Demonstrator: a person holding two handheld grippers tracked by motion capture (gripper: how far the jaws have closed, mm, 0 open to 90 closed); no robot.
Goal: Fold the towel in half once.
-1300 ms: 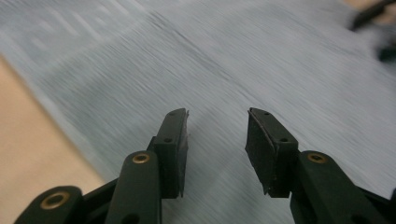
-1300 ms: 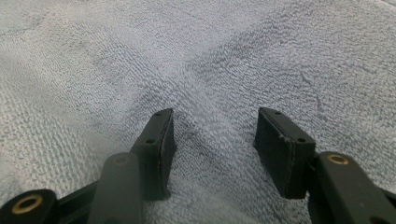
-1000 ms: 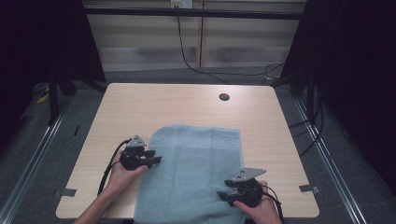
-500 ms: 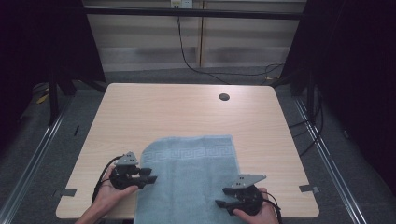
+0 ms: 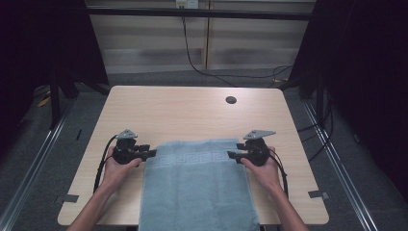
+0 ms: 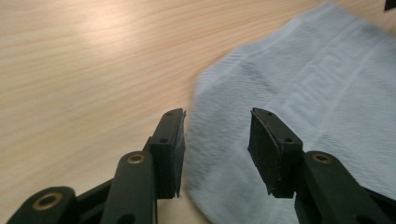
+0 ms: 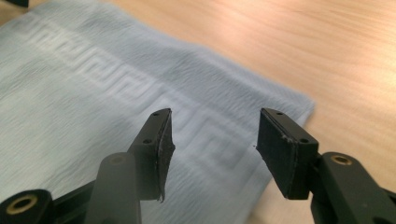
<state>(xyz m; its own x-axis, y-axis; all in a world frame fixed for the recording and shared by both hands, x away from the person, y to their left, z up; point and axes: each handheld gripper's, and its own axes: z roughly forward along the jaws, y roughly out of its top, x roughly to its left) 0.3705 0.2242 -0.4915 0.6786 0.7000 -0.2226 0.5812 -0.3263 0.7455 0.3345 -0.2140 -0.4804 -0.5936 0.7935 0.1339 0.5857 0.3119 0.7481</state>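
A light blue towel [image 5: 197,187] with a woven key-pattern band lies flat and square on the wooden table [image 5: 183,113], its near end hanging over the front edge. My left gripper [image 5: 150,154] stands open at the towel's far left corner, pointing inward. In the left gripper view that gripper [image 6: 217,126] hovers over the corner of the towel [image 6: 317,84] with nothing between its pads. My right gripper [image 5: 232,155] is open at the far right corner. From the right gripper view, the gripper [image 7: 212,126] sits above the towel [image 7: 93,88] near its edge, gripping nothing.
A round cable hole [image 5: 231,100] sits in the table's far right part. Bare wood stretches beyond the towel and on both sides. Grey tape marks [image 5: 70,198] lie near the front corners. Dark floor and rails surround the table.
The towel lay skewed a second ago and now lies straight. Both hands have moved away from the person, from the towel's sides up to its far corners, the right hand farther.
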